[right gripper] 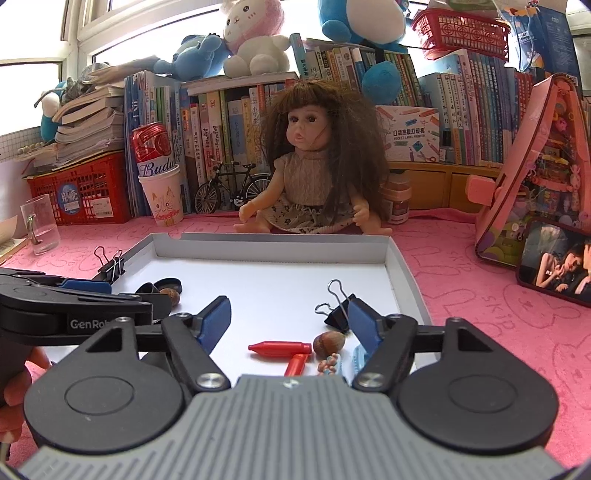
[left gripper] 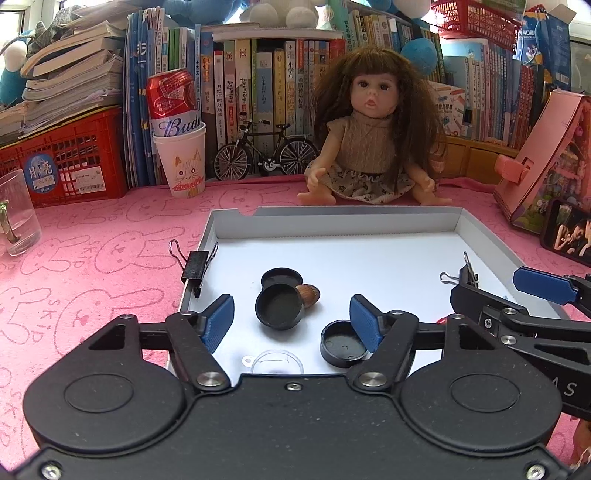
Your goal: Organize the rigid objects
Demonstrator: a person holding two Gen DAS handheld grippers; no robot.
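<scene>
Above tray, both grippers' jaws apart, empty.

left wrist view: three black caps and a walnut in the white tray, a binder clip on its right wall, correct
Not quite: in the left wrist view the binder clip grips the white tray's left wall. The three black caps and walnut are right.

Pink rabbit-print tablecloth, crowded bookshelf behind, bright window upper left.
</scene>
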